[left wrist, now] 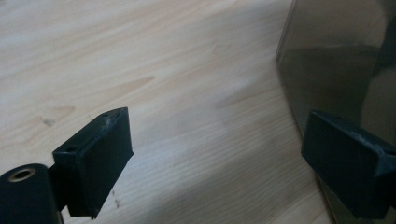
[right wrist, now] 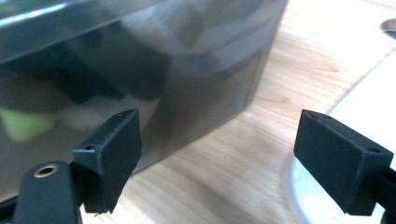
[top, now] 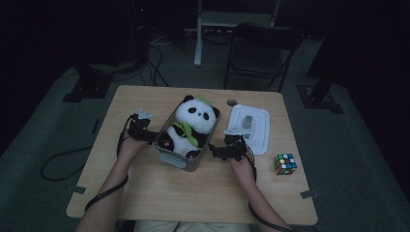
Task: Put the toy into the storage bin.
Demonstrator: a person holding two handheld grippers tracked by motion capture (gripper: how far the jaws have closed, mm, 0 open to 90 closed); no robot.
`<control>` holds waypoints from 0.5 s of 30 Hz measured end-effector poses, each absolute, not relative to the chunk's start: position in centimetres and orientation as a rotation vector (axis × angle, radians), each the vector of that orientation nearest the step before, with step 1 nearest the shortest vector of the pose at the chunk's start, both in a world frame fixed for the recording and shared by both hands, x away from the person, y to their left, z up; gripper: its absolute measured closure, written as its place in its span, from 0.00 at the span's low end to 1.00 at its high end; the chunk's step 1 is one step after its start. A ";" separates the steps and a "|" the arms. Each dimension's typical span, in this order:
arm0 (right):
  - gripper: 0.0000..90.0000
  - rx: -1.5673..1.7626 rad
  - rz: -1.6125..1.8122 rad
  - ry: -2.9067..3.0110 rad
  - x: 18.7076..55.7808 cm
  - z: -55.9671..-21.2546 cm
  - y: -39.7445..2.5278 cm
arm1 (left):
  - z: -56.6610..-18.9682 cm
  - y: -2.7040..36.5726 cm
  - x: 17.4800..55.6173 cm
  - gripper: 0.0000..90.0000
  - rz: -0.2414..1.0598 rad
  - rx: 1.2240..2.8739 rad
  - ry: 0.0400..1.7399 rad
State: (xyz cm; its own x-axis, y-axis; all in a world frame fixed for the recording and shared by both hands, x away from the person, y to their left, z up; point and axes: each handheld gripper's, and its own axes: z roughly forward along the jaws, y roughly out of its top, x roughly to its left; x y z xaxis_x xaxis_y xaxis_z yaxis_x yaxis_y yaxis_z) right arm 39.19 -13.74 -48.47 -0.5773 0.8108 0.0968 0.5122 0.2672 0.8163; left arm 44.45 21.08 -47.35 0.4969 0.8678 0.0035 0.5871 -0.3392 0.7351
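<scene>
A panda plush [top: 189, 124] with a green scarf sits in a translucent grey bin [top: 180, 161] at the middle of the wooden table [top: 193, 193]. My left gripper [top: 151, 135] is at the bin's left side, open. In the left gripper view my left gripper [left wrist: 219, 163] has bare wood between its jaws, and the bin wall [left wrist: 336, 60] is right beside the right jaw. My right gripper [top: 215, 151] is at the bin's right side, also open. In the right gripper view my right gripper [right wrist: 224, 158] faces the bin wall [right wrist: 140, 60], with the plush dimly visible through it.
A white lid [top: 251, 126] lies flat just right of the bin, its edge [right wrist: 369, 93] close to my right jaw. A Rubik's cube [top: 285, 164] sits near the table's right edge. A folding chair [top: 261, 53] stands beyond the table.
</scene>
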 end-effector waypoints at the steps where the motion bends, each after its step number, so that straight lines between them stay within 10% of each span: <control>1: 0.16 1.207 1.220 2.203 39.2 -48.5 -13.7 | -47.4 21.1 44.5 0.07 0.526 2.057 1.190; 15: 0.18 1.263 1.166 2.168 41.9 -48.2 -15.0 | -47.4 19.4 46.0 0.02 0.501 2.030 1.212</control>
State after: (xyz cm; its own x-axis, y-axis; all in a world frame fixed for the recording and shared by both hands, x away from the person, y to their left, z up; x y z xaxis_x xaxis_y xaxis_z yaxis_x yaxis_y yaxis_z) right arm 41.89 -15.05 -48.17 -0.5281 0.8450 0.0848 0.5364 0.2545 0.8047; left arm 46.00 19.44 -47.41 0.4849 0.8741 -0.0283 0.5995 -0.3087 0.7384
